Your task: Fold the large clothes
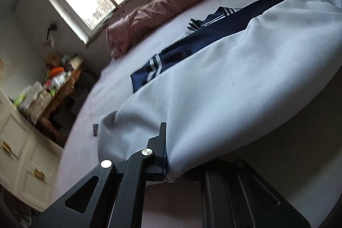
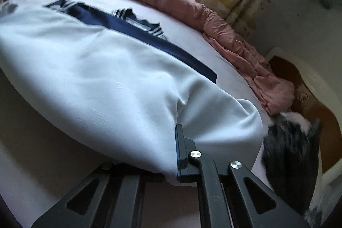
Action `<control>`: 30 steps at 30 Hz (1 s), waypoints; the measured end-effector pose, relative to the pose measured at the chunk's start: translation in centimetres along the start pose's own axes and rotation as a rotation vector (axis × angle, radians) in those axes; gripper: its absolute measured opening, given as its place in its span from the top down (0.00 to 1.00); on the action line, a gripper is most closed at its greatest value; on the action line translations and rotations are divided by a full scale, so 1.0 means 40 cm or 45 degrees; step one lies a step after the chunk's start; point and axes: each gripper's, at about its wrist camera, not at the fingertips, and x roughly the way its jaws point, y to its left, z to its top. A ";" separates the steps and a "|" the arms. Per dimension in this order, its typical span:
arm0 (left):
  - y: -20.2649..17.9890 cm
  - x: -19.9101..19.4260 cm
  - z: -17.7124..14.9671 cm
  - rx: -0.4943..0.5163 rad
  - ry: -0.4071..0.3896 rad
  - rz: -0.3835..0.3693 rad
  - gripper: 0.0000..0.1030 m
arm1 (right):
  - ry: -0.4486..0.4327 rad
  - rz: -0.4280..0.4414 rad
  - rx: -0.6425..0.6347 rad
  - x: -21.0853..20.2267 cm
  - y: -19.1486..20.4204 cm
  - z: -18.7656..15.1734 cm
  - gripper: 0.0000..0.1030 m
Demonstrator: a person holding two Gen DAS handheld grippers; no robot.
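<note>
Left gripper [image 1: 165,155] and right gripper [image 2: 177,155] are each clamped on a near corner of the white garment [image 1: 224,87], which is stretched ahead over the bed [image 1: 89,127], beside a pink quilt [image 1: 162,12].

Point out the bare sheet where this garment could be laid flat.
Free: the sheet between the white-and-navy garment and the pink duvet; also beside the small dark item. Crowded: the duvet's edge, and the black furry thing in the right wrist view.
</note>
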 end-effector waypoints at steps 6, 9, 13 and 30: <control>-0.006 -0.169 -0.127 -0.014 0.025 -0.065 0.91 | -0.015 0.028 0.039 -0.183 0.009 -0.152 0.94; 0.015 -0.223 -0.138 -0.083 -0.001 -0.091 0.90 | -0.009 0.059 0.056 -0.229 -0.001 -0.190 0.94; 0.055 -0.230 -0.104 -0.184 -0.051 -0.104 0.88 | -0.025 0.106 0.126 -0.264 -0.047 -0.168 0.93; 0.100 0.167 0.254 -0.149 0.039 -0.155 0.89 | -0.027 0.131 0.171 0.134 -0.099 0.239 0.92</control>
